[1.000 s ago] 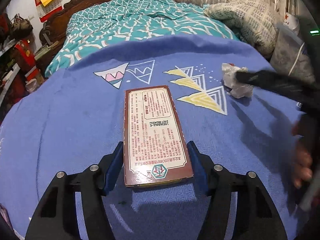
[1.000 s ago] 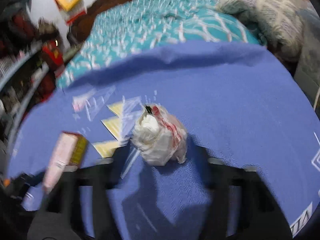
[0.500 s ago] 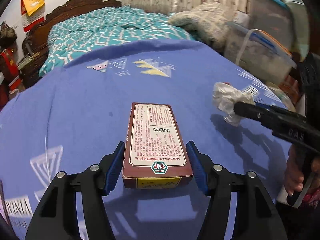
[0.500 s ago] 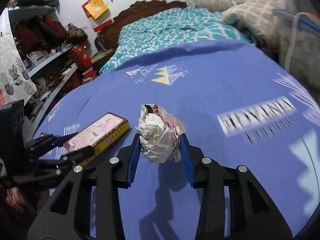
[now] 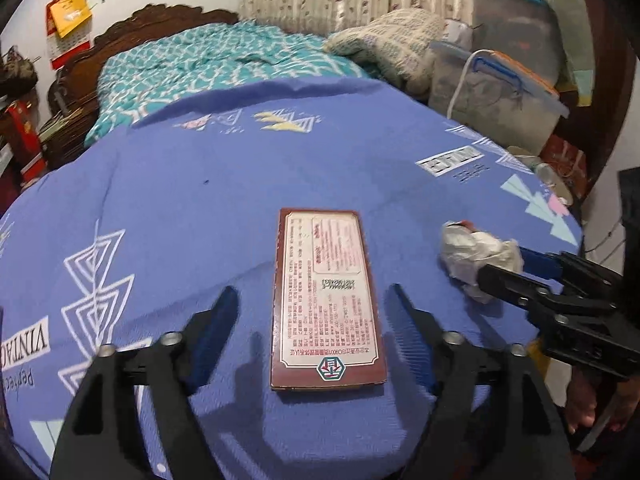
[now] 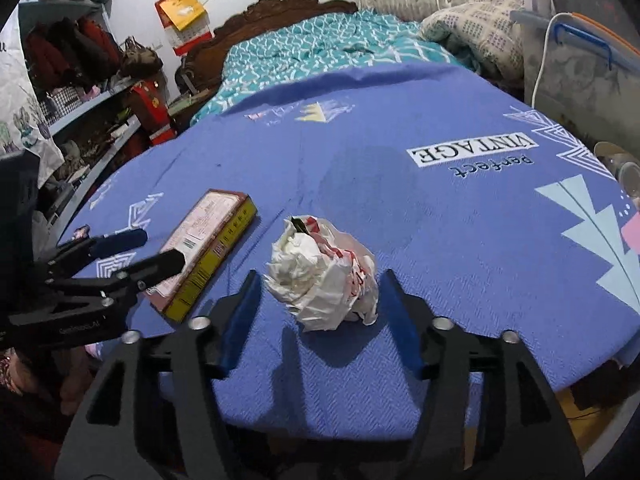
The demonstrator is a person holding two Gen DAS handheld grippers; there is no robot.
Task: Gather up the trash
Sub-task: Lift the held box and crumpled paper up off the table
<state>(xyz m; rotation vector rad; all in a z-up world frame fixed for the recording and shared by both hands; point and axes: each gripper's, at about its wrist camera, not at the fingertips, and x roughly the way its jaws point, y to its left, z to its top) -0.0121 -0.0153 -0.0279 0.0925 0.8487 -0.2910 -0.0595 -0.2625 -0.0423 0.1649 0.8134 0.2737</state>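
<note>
A flat cardboard box lies on the blue bedspread. It has a white label with small print on top and a yellow side. The left gripper has just been opening its jaws. The box sits between them, but the blue pads stand apart from its sides with blue cloth showing in the gaps. So it holds nothing.

At about 3 o'clock from the box is a crumpled white plastic bag with red marks, near the right edge of the bed. The right gripper has also just been opening. The bag rests on the cloth between its jaws, and the pads do not press on it.

In the right wrist view the box is at about 9 o'clock from the bag, just beside it. A teal patterned blanket lies at 12 o'clock, by the carved wooden headboard.
</note>
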